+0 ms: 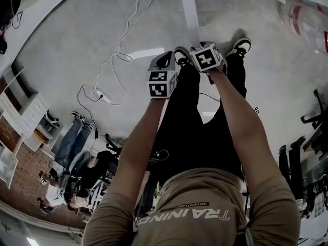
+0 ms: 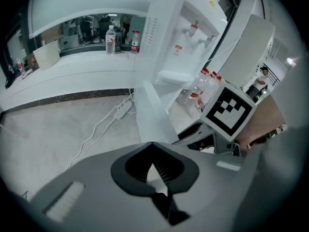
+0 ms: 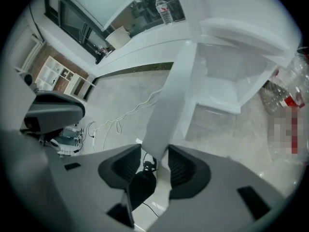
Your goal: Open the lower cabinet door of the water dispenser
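The white water dispenser (image 2: 188,33) stands against the curved counter, with its taps above. Its lower cabinet (image 3: 219,98) is open and the inside shows. The lower cabinet door (image 3: 169,100) swings out toward me; from the head view it is a thin white strip (image 1: 188,12). My right gripper (image 3: 154,164) is shut on the door's free edge, which runs up between both pads. My left gripper (image 2: 155,172) hangs just left of the right one (image 1: 201,49), shut with nothing in it, facing the door (image 2: 152,115).
A white power strip and cable (image 1: 102,94) lie on the floor left of the dispenser. Wrapped water bottles (image 2: 200,88) sit on the floor to its right. Two bottles (image 2: 112,36) stand on the counter. Seated people (image 1: 77,163) and chairs (image 1: 307,152) are behind me.
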Tool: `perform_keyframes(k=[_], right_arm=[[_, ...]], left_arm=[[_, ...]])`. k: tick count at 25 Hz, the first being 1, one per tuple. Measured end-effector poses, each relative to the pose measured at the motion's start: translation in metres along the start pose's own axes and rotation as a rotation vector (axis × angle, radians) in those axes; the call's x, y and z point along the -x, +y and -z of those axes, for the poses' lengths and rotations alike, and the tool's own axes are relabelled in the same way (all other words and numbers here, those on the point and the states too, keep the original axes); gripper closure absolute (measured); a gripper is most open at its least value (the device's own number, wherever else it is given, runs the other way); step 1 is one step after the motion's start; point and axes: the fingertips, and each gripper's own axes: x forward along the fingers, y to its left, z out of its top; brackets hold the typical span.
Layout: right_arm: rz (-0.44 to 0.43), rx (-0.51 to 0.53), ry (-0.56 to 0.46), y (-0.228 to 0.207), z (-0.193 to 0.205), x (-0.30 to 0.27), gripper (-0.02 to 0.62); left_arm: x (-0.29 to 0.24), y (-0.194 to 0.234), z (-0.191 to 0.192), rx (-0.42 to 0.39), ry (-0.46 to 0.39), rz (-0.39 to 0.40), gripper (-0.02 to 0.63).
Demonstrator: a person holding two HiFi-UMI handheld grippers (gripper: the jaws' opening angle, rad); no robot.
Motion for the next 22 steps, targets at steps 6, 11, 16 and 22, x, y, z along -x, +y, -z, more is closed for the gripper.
perform_keyframes(k=[6, 11, 16, 22], right_arm=[[-0.007, 0.067, 0.008, 0.049, -0.026, -0.03, 0.447], [-0.004, 0.1, -0.012, 0.077, -0.062, -0.041, 0.47], [0.001, 0.059, 0.025, 0.093, -0.077, -0.053, 0.479], [-0.007, 0.042, 0.0, 0.106, -0.117, -0.063, 0.483]], left_arm=[[0.012, 0.046, 0.028, 0.028, 0.008, 0.0, 0.606], [0.024, 0.09, 0.046, 0.017, 0.036, -0.019, 0.606], [0.037, 0.132, 0.06, 0.081, 0.031, -0.061, 0.606], [0.048, 0.149, 0.066, 0.169, -0.009, -0.077, 0.606]])
